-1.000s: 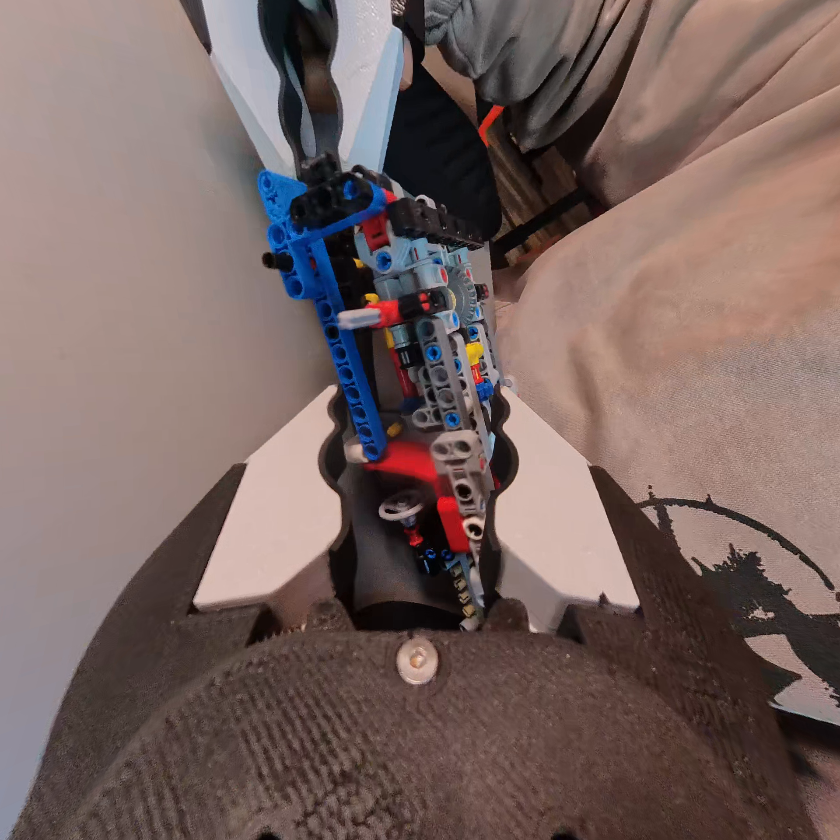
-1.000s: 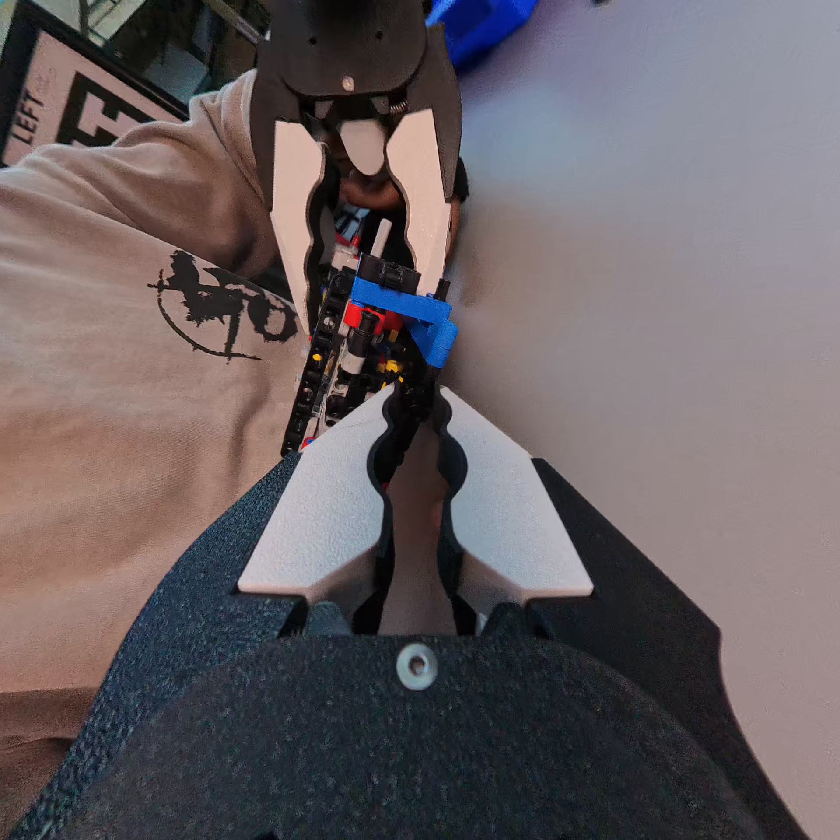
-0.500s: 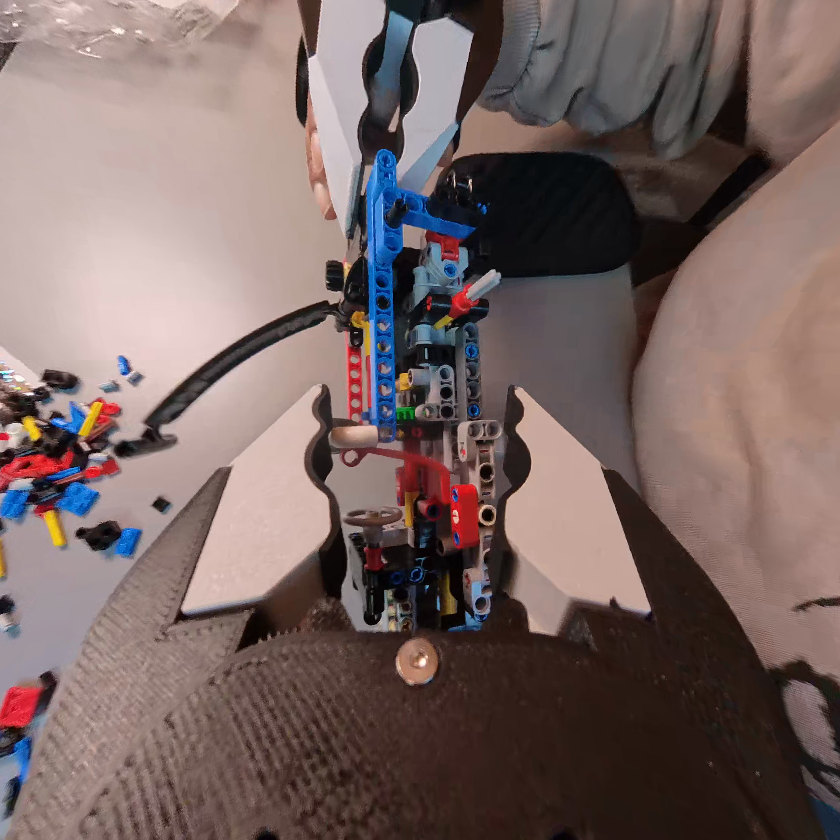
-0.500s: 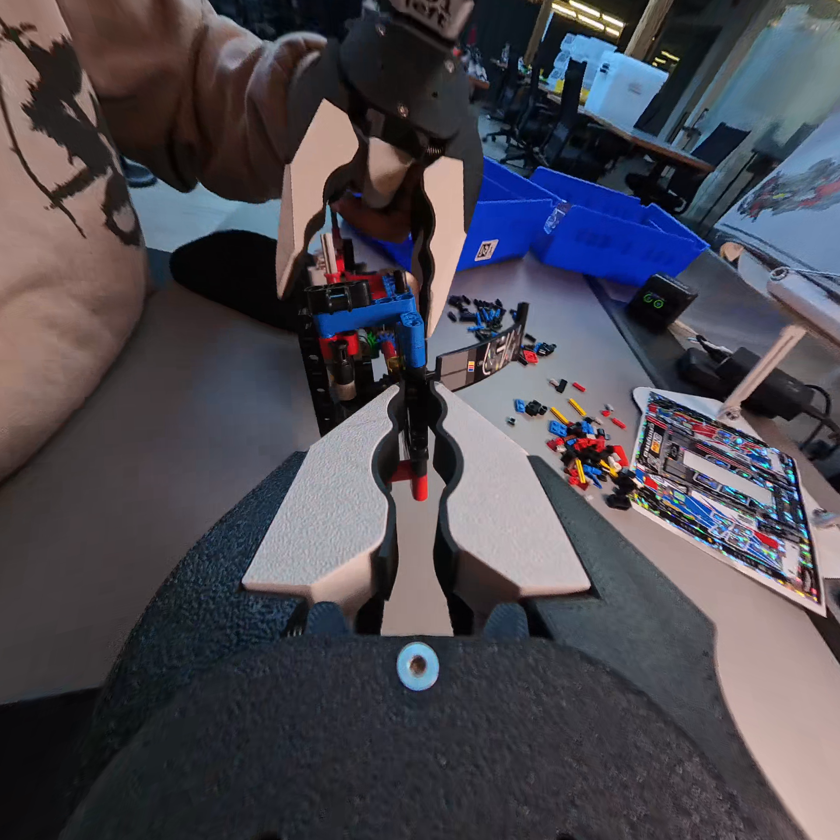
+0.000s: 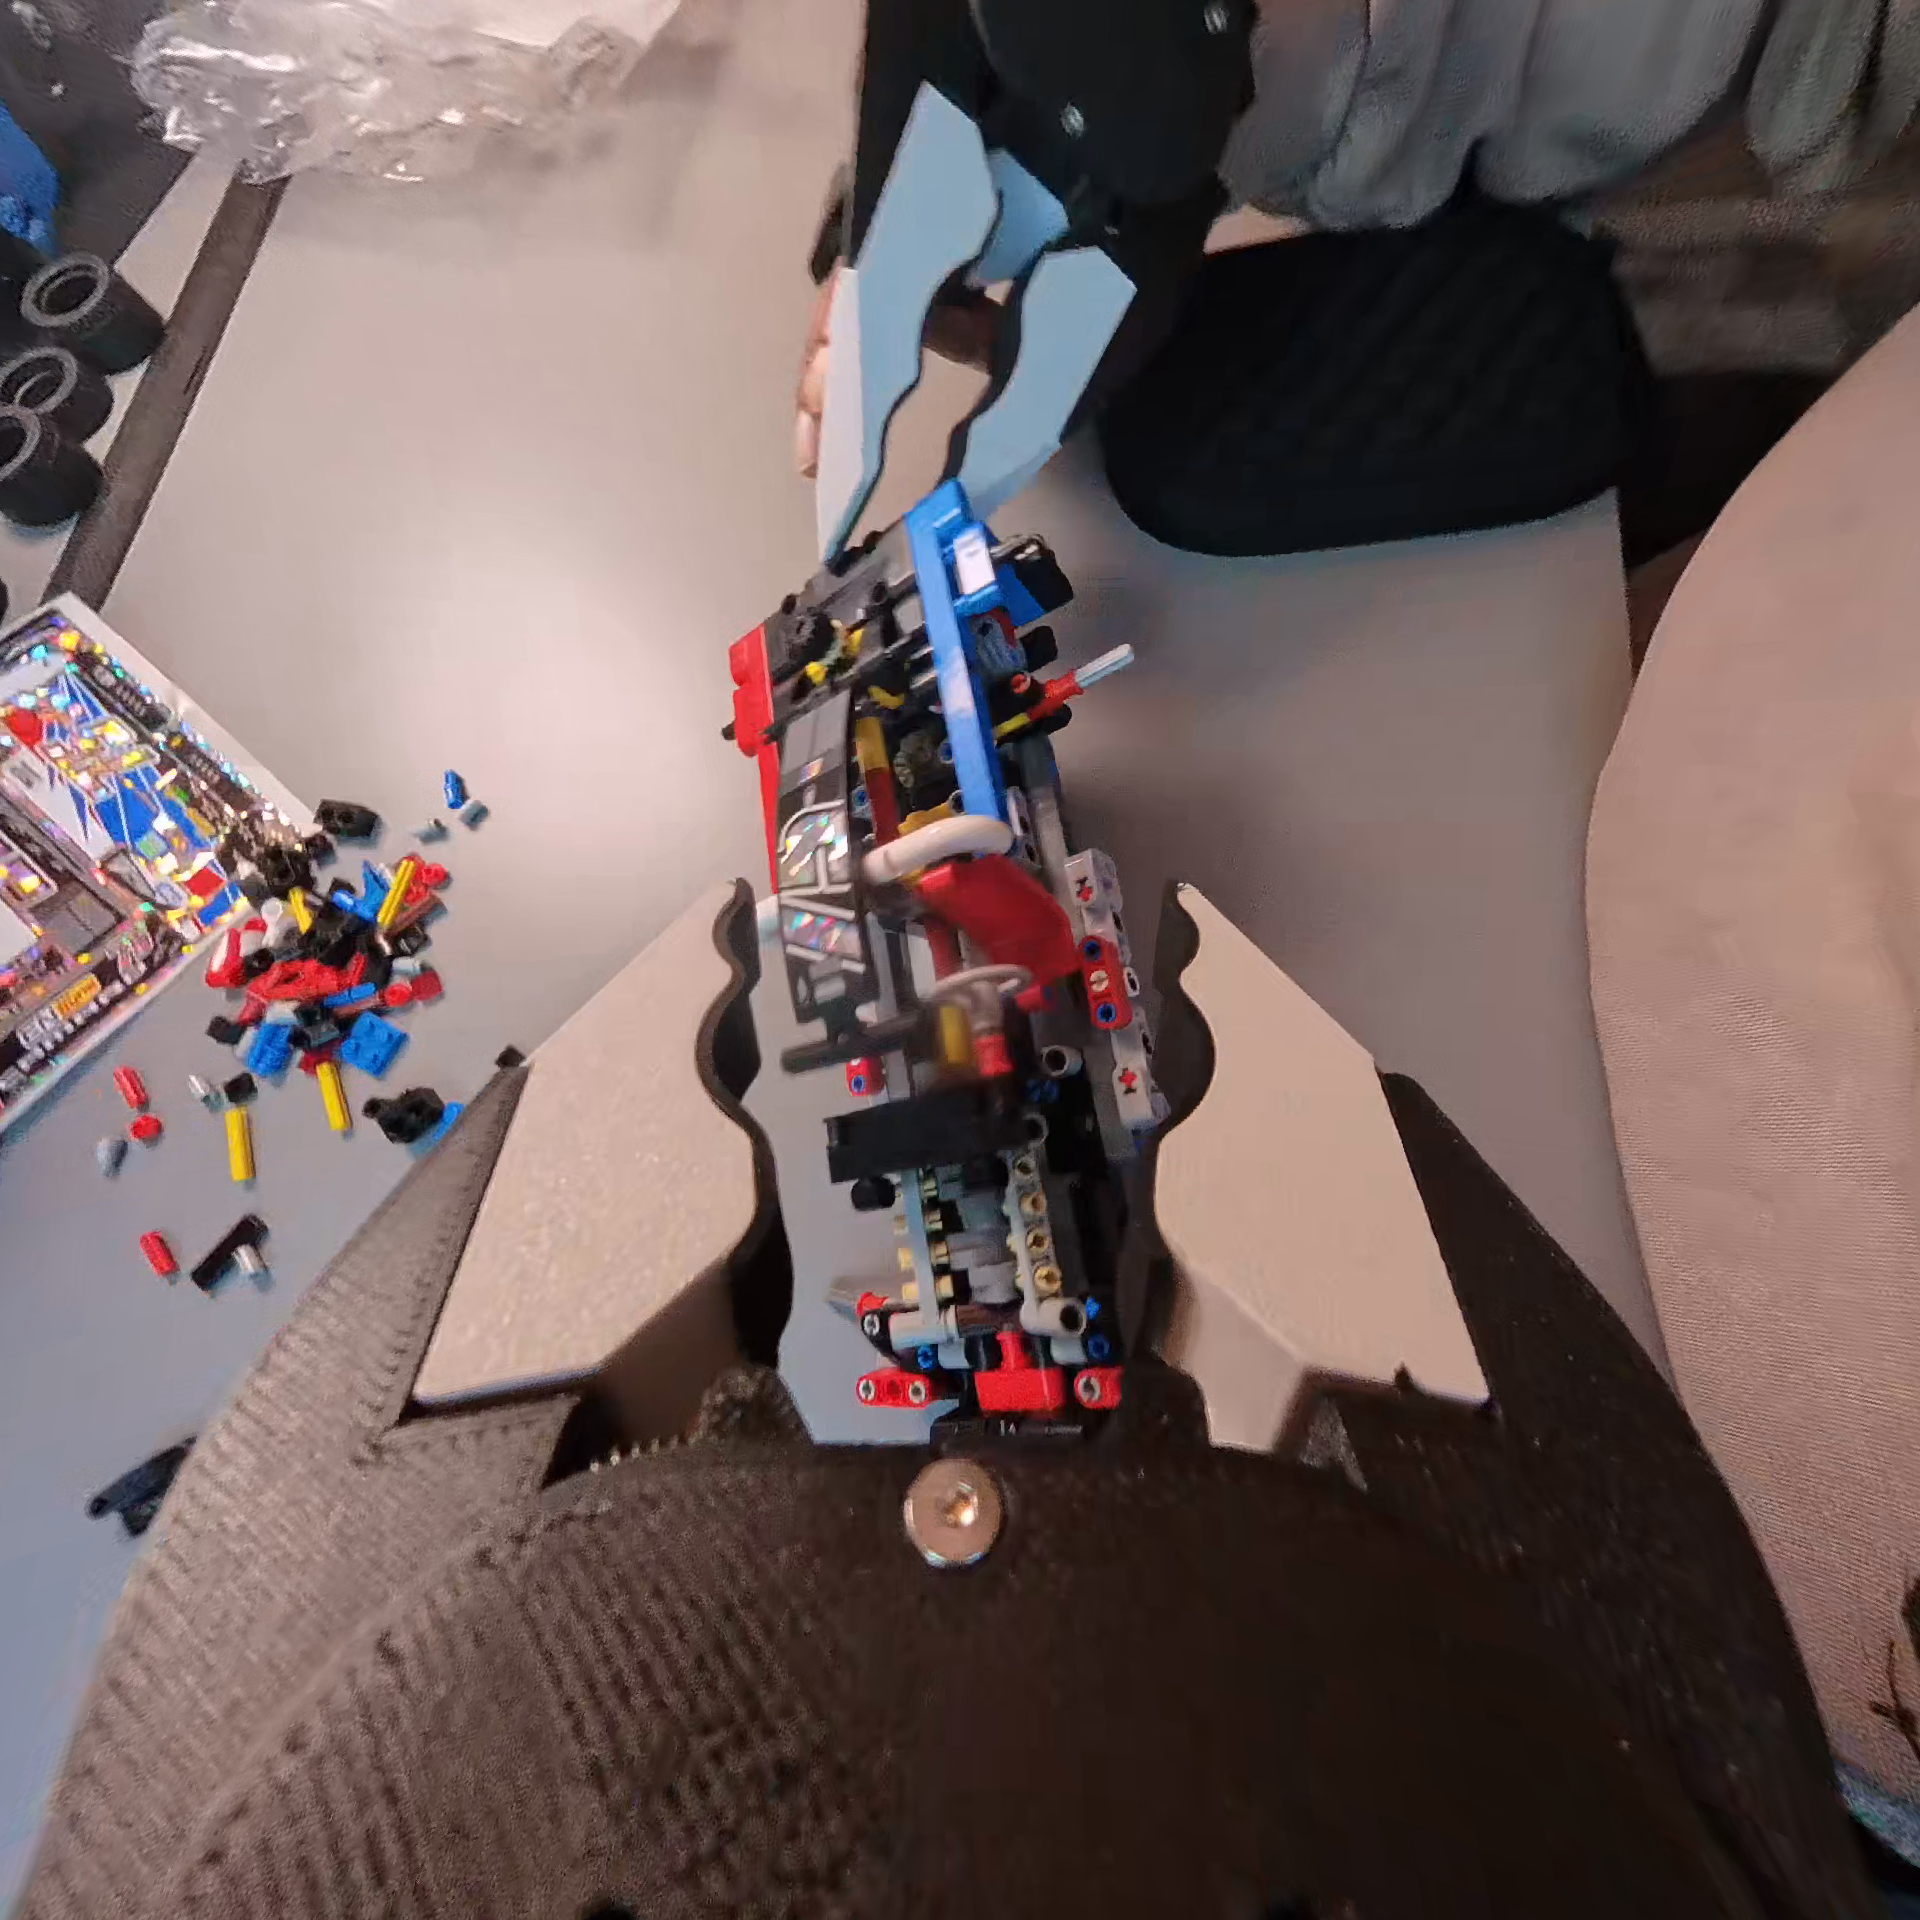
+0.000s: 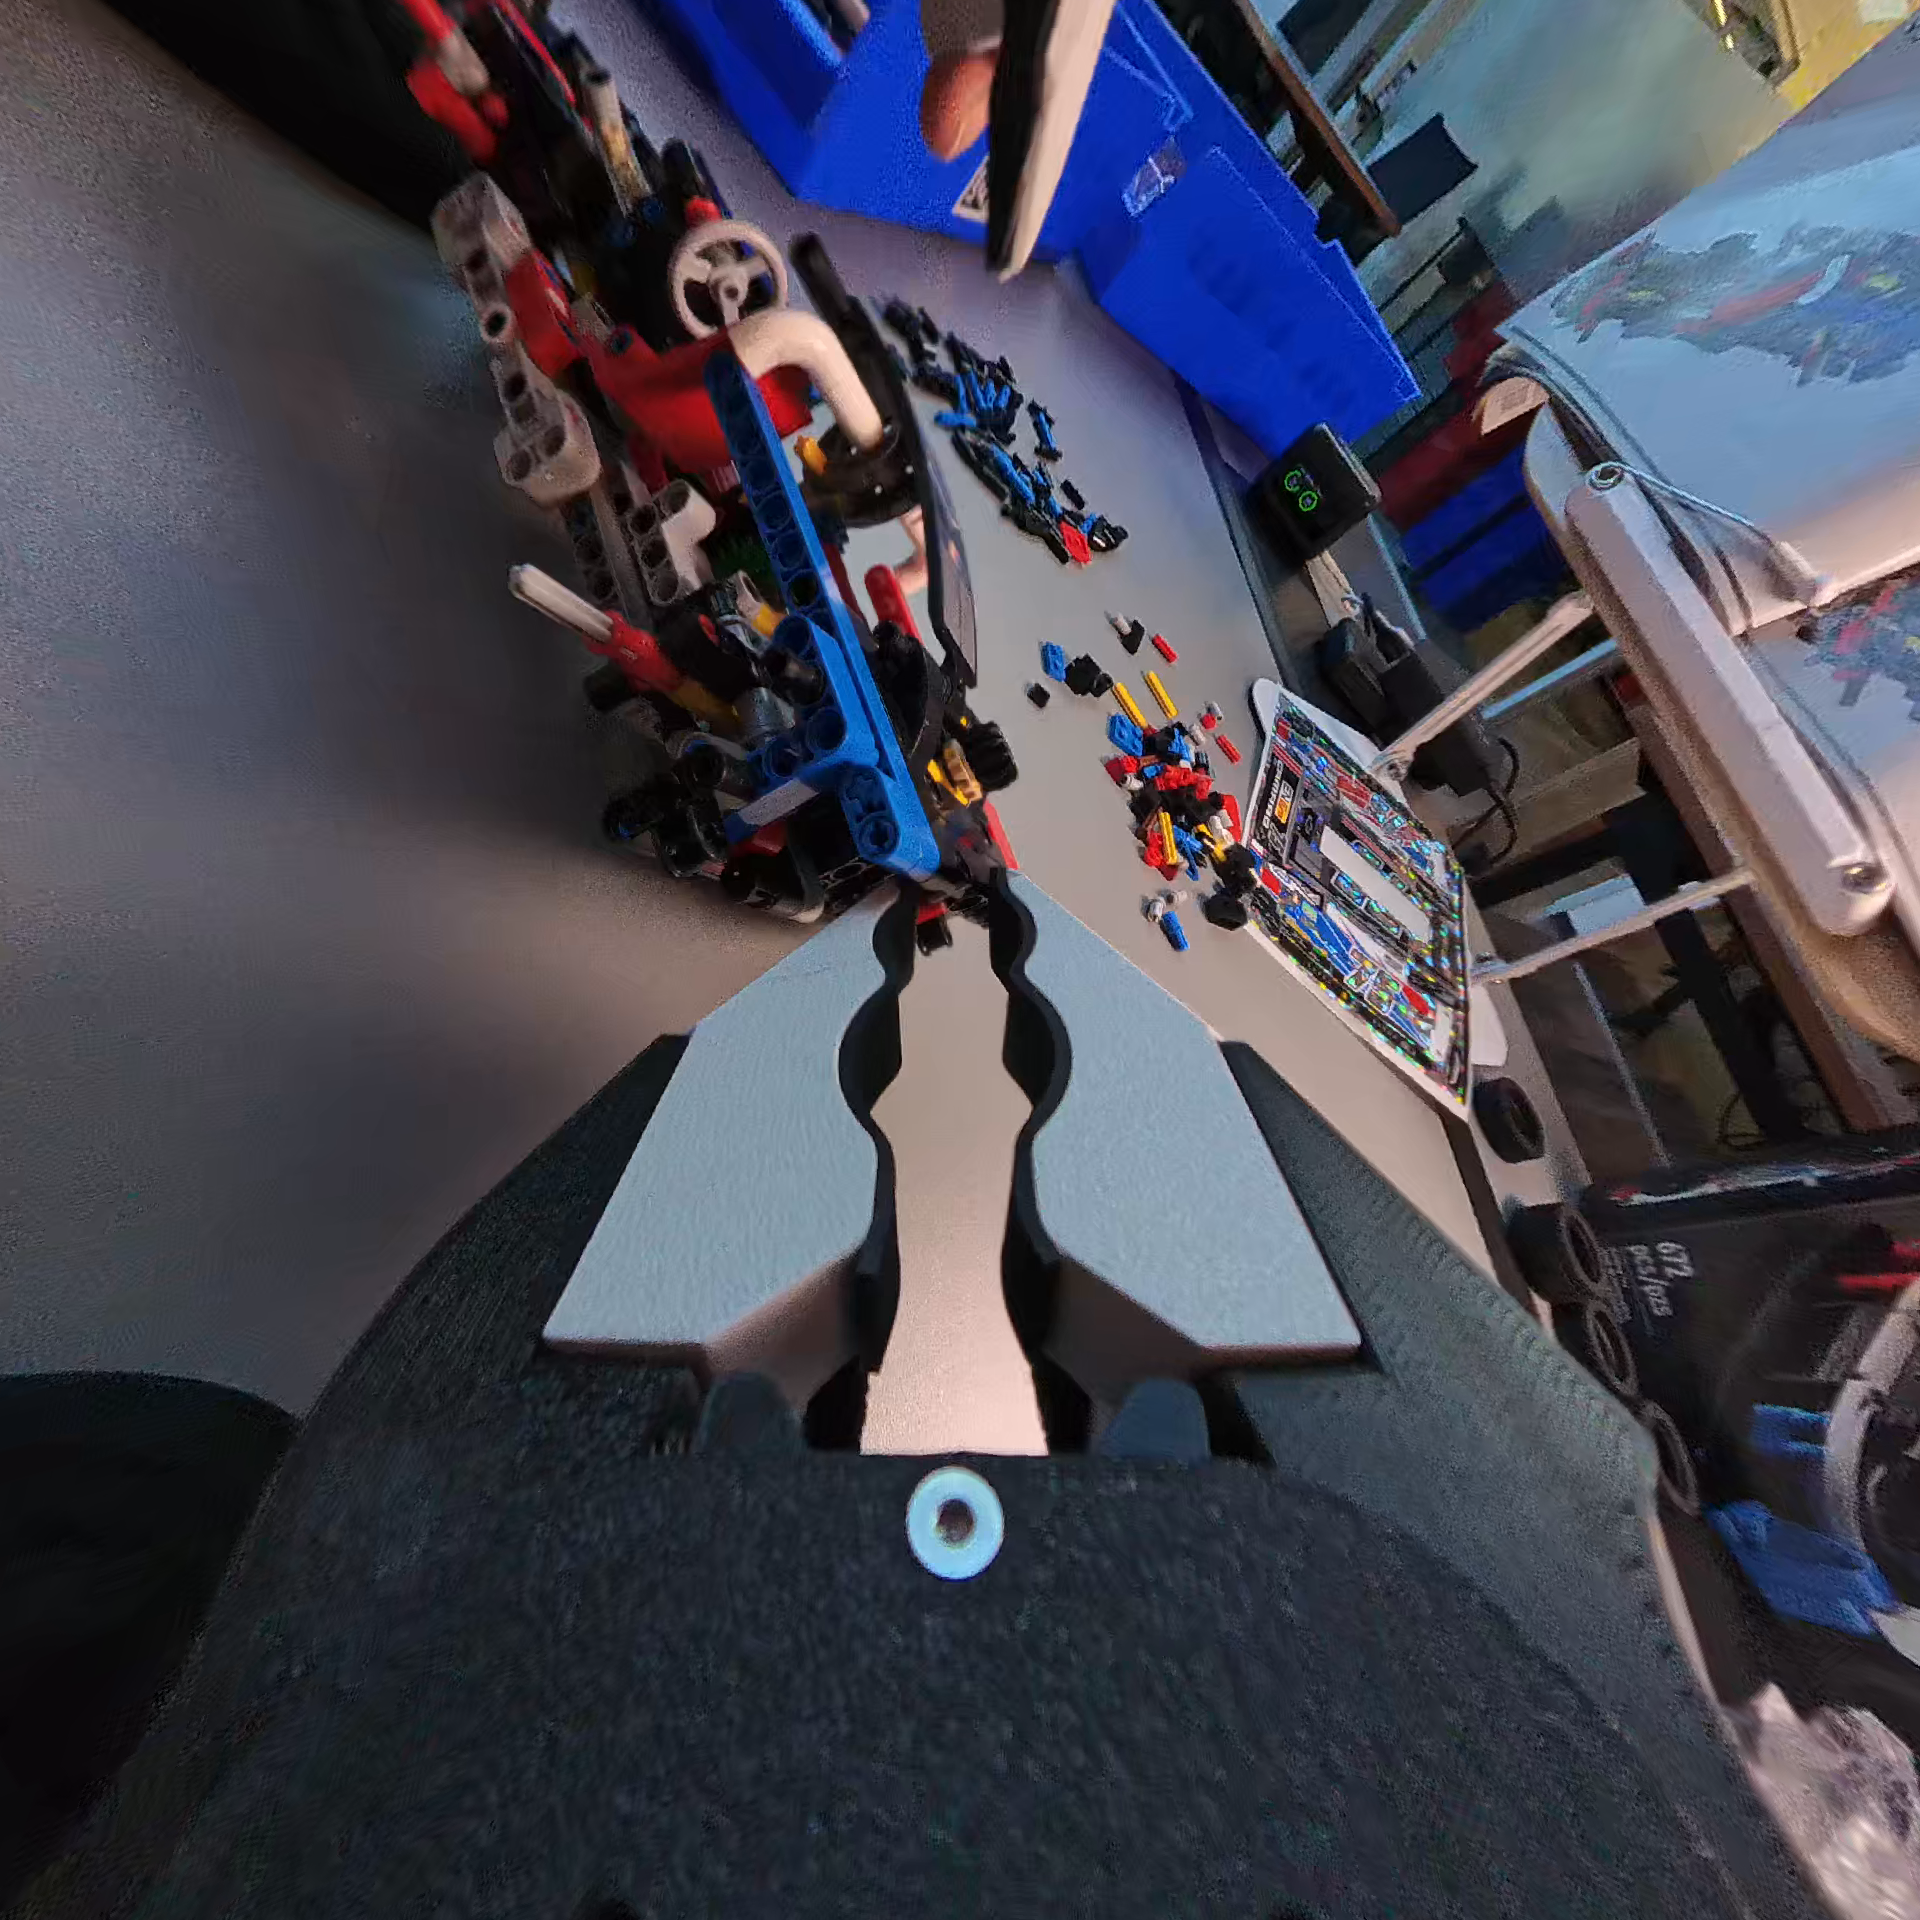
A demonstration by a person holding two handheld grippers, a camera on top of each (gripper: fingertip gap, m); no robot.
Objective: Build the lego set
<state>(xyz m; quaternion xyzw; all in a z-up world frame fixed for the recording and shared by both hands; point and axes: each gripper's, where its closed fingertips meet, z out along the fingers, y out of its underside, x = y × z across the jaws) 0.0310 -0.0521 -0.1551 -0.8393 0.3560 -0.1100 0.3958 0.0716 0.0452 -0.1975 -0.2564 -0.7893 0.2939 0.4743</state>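
The lego model (image 5: 997,914), a long car frame with a blue beam, red seat and grey steering wheel, lies low over the grey table (image 5: 520,468). My left gripper (image 5: 956,894) is shut on it, jaws wide along its sides, with a sliver of table showing by the left pad. In the right wrist view the model (image 6: 810,644) stretches away from my right gripper (image 6: 951,894), whose jaws stand narrow and pinch a small red and black part at its near end. The right gripper (image 5: 904,530) meets the model's far end in the left wrist view.
Loose parts (image 5: 312,987) and a shiny sticker sheet (image 5: 83,852) lie left of the model. Black tyres (image 5: 52,343) and a plastic bag (image 5: 364,73) sit far left. Blue bins (image 6: 1195,239) stand behind. A person's beige top (image 5: 1766,935) is close on the right. The gap from one gripper's tips to the other's is roughly 12 cm.
Both grippers have brought the model from up against the person's top down to the table, turning it to lie lengthwise. The jaw widths look the same.
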